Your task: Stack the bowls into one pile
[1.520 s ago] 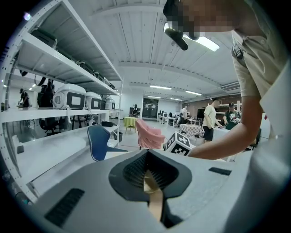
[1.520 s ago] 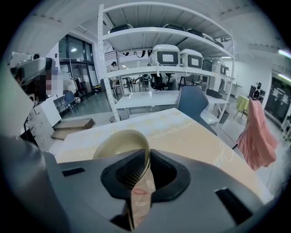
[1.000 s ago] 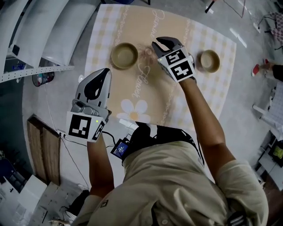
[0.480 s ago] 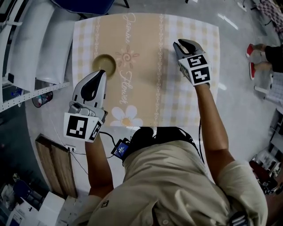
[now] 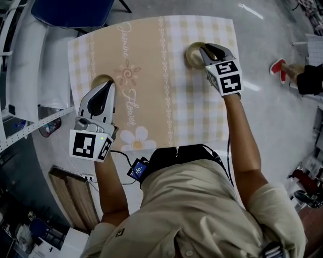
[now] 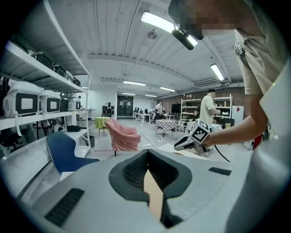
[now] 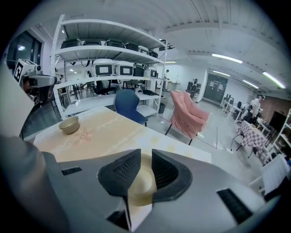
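Beige-and-white checked tablecloth with flower and script print [image 5: 151, 75], spread flat. Blue upholstered chair [image 5: 70, 12], at the cloth's far edge. Pink draped armchair [image 7: 188, 116], further off. White metal shelving [image 7: 91, 50], carrying grey-white machines [image 7: 105, 69]. Red shoe [image 5: 279, 67], on the floor.

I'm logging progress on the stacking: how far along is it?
Nothing is stacked yet: the two bowls are far apart. In hand: the right gripper has its jaws on the rim of the right bowl. The left gripper is shut and empty beside the left bowl. Left: set one bowl in the other.
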Available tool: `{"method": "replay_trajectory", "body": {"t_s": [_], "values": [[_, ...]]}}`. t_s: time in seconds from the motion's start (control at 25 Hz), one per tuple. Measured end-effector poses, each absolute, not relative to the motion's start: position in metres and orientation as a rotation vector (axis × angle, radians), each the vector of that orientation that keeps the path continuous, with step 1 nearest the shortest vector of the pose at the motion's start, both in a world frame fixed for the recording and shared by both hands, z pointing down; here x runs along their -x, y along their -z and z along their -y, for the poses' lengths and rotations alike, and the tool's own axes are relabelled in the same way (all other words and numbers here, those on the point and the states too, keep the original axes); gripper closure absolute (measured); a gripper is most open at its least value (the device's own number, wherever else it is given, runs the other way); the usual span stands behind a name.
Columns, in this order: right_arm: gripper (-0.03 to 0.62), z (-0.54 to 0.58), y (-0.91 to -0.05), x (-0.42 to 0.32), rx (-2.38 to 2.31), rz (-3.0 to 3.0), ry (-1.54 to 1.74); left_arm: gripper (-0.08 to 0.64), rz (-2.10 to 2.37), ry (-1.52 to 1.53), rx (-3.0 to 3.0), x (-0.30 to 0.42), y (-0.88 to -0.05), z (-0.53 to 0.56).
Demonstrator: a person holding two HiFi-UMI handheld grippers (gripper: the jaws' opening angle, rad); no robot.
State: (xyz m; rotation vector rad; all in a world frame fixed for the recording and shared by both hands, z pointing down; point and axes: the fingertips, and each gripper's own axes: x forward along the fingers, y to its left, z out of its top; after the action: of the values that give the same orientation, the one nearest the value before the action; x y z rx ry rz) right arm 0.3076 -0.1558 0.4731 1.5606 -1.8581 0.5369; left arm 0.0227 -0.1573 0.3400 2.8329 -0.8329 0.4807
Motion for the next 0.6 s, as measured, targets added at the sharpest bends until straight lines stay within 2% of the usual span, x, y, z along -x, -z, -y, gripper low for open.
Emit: {"method": "replay_trajectory", "body": {"t_s": [0.6], "values": [[0.508,0.134,-0.528,-0.362,-1.565,1.783,-0.728,0.553,0.757,-0.524,-2.840,-0.070,-0.359,0.161]]}}
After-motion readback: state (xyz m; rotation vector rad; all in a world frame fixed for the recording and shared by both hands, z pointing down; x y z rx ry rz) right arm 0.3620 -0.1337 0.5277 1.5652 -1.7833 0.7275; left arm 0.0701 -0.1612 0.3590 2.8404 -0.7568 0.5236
